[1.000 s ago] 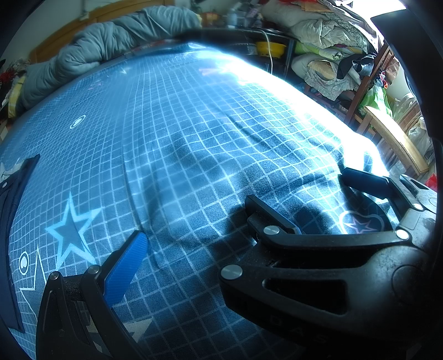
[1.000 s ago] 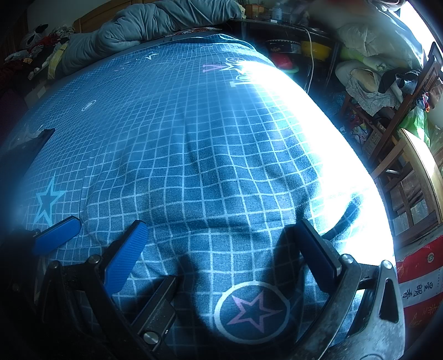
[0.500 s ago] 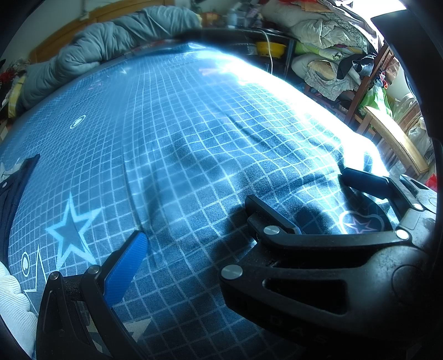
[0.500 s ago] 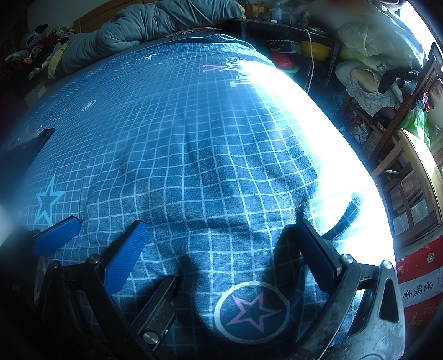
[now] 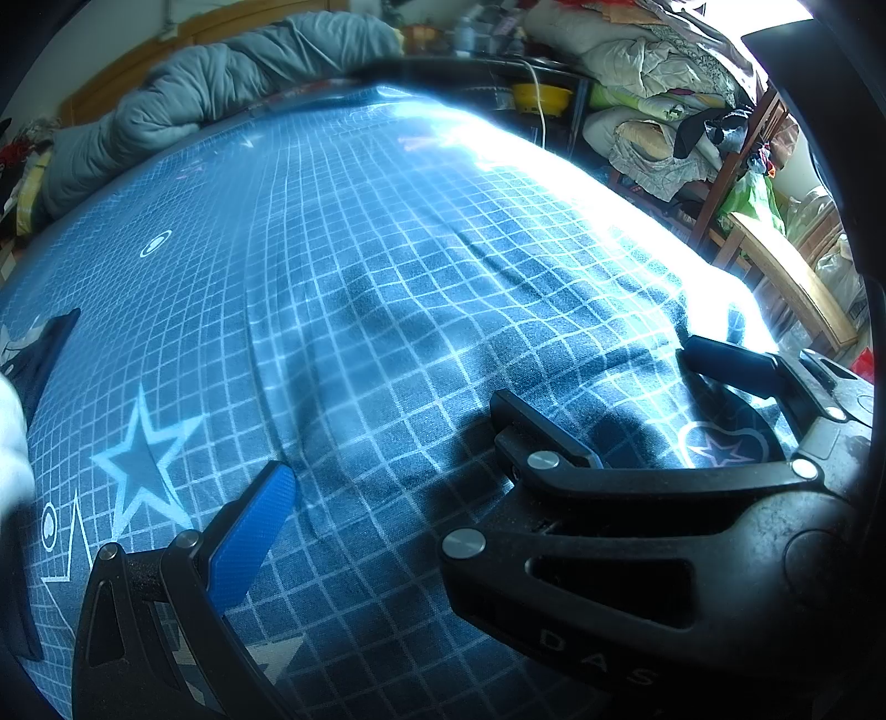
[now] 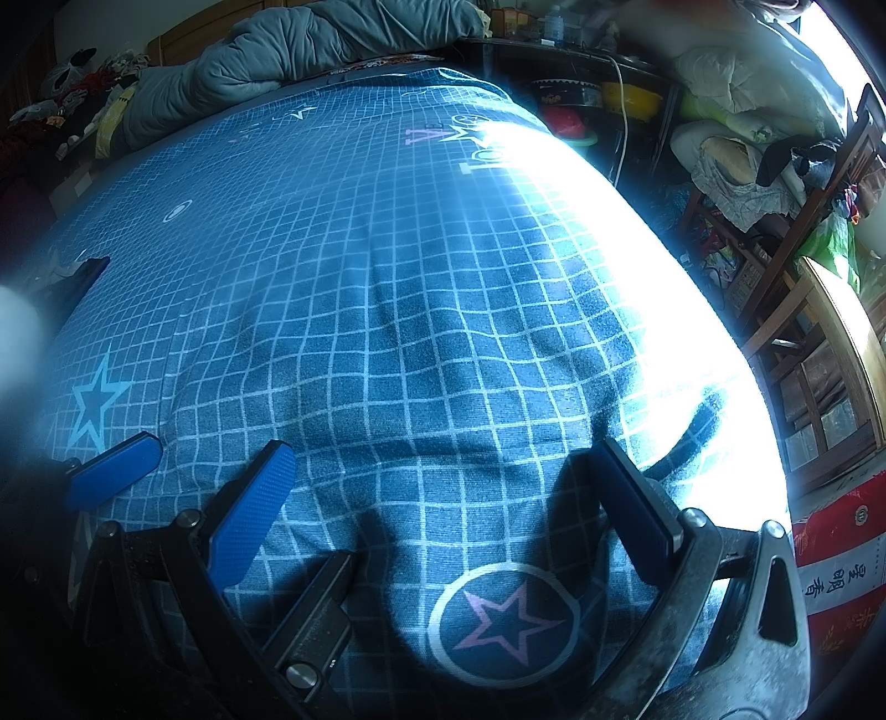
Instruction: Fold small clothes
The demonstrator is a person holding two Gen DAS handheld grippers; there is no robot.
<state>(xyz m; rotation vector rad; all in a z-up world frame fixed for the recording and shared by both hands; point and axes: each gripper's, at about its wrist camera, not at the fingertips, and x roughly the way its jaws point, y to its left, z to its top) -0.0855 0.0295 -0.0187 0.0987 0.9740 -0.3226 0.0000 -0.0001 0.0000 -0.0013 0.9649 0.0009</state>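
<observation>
Small clothes: the only candidate is a blurred white shape (image 5: 11,443) at the far left edge of both wrist views, too indistinct to identify as a garment; a dark navy piece (image 5: 41,346) lies on the bed just beyond it. The blue grid-patterned bed sheet (image 5: 387,249), printed with stars, is bare ahead of both tools and bears no folded item. Left gripper (image 5: 387,443) and right gripper (image 6: 443,482) hover low over the sheet side by side, each with its jaws spread wide and gripping nothing. A rolled grey quilt (image 6: 288,50) lies at the far end. Judged from this, folding has not begun; fetching, spreading and every fold remain.
</observation>
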